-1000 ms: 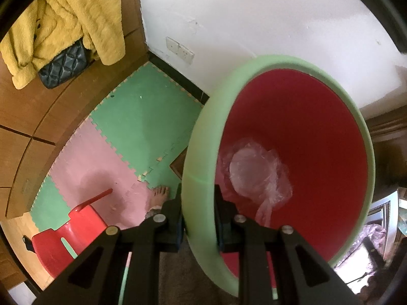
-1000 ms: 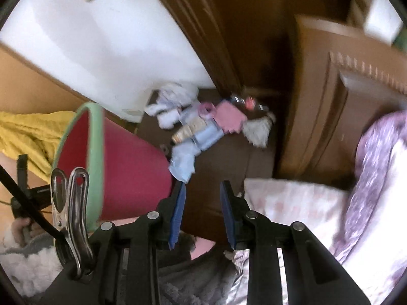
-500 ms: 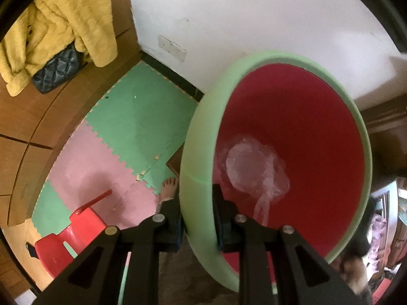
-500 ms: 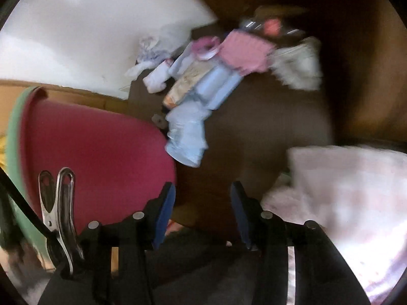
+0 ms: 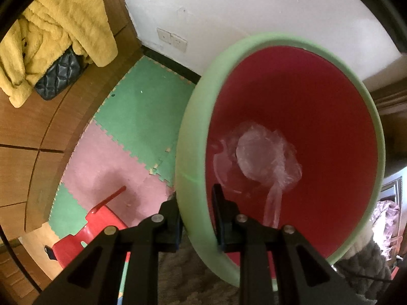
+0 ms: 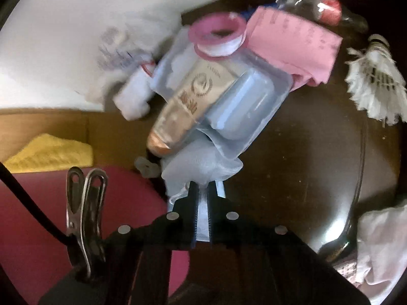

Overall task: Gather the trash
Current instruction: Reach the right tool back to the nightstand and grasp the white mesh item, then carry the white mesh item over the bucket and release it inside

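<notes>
A red bin with a pale green rim (image 5: 190,152) fills the left wrist view, and my left gripper (image 5: 197,203) is shut on that rim. A crumpled clear plastic bag (image 5: 267,157) lies inside it. In the right wrist view a heap of trash lies on a dark brown surface: a pale blue blister pack (image 6: 239,101), a beige tube (image 6: 188,101), a pink tape ring (image 6: 216,35), pink paper (image 6: 292,45), crumpled white paper (image 6: 122,50) and a shuttlecock (image 6: 374,81). My right gripper (image 6: 203,190) is closing, its pads pinching the pale blue wrapper (image 6: 201,167) at the heap's near end.
The bin's red wall (image 6: 38,216) sits just left of the right gripper, behind a metal clip (image 6: 84,203). A clear bottle (image 6: 318,5) lies behind the heap and white cloth (image 6: 381,241) at the right. Below the bin are foam floor mats (image 5: 142,117), a red chair (image 5: 96,223) and a yellow garment (image 5: 56,35).
The right gripper came down close to the trash heap and went from open to closed on the pale blue wrapper. The left gripper kept its hold on the bin rim.
</notes>
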Demonstrator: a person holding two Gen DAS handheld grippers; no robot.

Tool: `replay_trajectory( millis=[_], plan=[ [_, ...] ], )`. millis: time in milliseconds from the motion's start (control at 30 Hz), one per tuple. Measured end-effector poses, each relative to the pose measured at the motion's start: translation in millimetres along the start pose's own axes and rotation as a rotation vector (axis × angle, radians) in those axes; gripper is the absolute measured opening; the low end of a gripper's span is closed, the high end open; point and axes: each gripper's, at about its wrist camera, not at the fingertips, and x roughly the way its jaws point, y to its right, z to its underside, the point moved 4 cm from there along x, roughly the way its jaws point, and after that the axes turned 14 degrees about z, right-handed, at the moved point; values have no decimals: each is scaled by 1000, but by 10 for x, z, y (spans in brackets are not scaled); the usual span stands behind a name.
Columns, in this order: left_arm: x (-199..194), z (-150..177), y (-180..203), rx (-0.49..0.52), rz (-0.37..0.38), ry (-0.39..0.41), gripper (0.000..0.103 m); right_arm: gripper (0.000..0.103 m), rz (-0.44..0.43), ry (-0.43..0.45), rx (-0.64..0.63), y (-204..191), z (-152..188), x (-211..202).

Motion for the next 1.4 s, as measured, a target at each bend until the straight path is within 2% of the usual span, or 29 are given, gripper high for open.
replay_trajectory(
  millis=[133,300,533,667,833,1000,1200,1400],
  plan=[
    [7,0,17,-4,-10,2,21,6,-44,42,29,211,126,-256],
    [-9,2,12,-15,-6,16,21,6,-54,94,48,509,258,-667],
    [-37,0,1,-8,10,24,21,6,9,139,-81,719,384,-1119],
    [-64,-12,-24,-3,10,46,21,6,13,161,-91,803,515,-1310],
    [-208,-64,-23,1,-4,96,20,6,3,177,-107,757,701,-1489],
    [-226,-41,51,55,-46,66,21,6,-16,233,-106,672,827,-1885],
    [-232,-41,-3,-9,-22,81,19,6,-3,293,-170,496,927,-2351],
    [-330,1,-37,-37,17,142,18,6,1,329,-218,388,1011,-2751]
  ],
)
